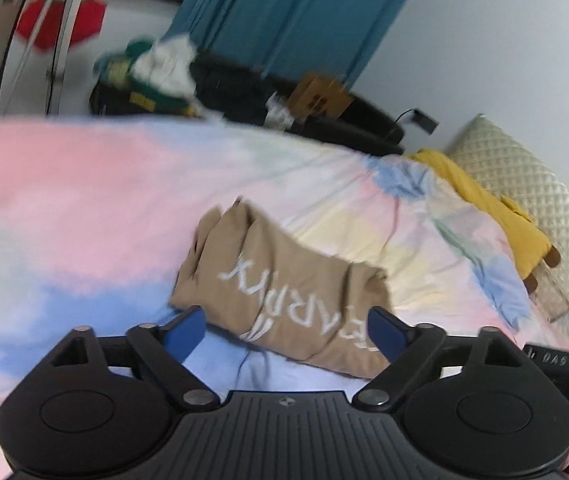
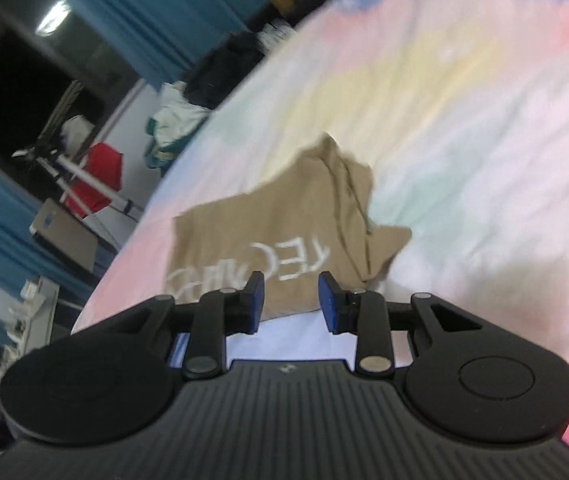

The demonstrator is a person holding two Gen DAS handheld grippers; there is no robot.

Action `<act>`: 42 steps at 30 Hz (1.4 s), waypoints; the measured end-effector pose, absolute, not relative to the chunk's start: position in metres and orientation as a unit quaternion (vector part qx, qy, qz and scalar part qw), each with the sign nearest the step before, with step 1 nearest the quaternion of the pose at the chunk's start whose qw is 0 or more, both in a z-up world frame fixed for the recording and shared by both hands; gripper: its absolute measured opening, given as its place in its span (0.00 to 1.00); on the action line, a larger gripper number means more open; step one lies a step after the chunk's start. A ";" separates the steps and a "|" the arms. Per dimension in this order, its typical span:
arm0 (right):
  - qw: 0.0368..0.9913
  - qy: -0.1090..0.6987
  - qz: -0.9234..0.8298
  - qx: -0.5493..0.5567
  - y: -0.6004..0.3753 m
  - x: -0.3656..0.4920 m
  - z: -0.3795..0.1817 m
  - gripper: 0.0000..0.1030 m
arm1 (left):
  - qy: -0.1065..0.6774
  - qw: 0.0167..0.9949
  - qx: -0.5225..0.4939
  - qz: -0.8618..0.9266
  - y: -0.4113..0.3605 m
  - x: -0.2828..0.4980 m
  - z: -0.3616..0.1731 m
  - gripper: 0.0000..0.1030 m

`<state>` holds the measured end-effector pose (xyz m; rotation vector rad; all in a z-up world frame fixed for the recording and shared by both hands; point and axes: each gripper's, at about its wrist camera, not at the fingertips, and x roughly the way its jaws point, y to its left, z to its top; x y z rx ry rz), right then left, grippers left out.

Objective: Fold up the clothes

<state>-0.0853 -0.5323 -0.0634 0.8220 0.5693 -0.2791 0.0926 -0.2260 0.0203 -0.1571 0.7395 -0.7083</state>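
A tan garment with white lettering (image 1: 284, 284) lies folded into a compact bundle on the pastel bedspread (image 1: 84, 208). My left gripper (image 1: 286, 332) hovers just in front of it with its blue pads wide apart and nothing between them. In the right wrist view the same tan garment (image 2: 276, 236) lies ahead of my right gripper (image 2: 291, 300). Its blue pads stand part way apart, and no cloth is pinched between them.
A yellow garment (image 1: 484, 208) and a quilted cream pillow (image 1: 532, 200) lie at the bed's far right. Beyond the bed are a pile of clothes (image 1: 156, 76), dark bags, teal curtains (image 1: 292, 12) and a red item (image 2: 96, 180) by a stand.
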 end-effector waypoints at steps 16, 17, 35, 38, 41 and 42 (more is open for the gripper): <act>0.954 0.178 -0.119 0.211 -0.422 -0.176 0.027 0.86 | 0.207 0.921 0.044 -0.326 -0.177 -0.066 0.100 1.00; 0.957 0.176 -0.124 0.197 -0.415 -0.178 0.026 0.86 | 0.202 0.923 0.044 -0.325 -0.173 -0.070 0.100 1.00; 0.970 0.152 -0.159 0.105 -0.366 -0.172 -0.018 0.85 | 0.185 0.938 0.054 -0.287 -0.149 -0.083 0.065 1.00; 0.972 0.149 -0.159 0.093 -0.362 -0.169 -0.020 0.85 | 0.186 0.938 0.048 -0.289 -0.146 -0.084 0.063 1.00; 0.972 0.153 -0.158 0.087 -0.360 -0.167 -0.024 0.85 | 0.187 0.938 0.043 -0.289 -0.143 -0.085 0.062 1.00; 0.972 0.154 -0.158 0.085 -0.360 -0.166 -0.025 0.85 | 0.188 0.938 0.042 -0.288 -0.142 -0.085 0.061 1.00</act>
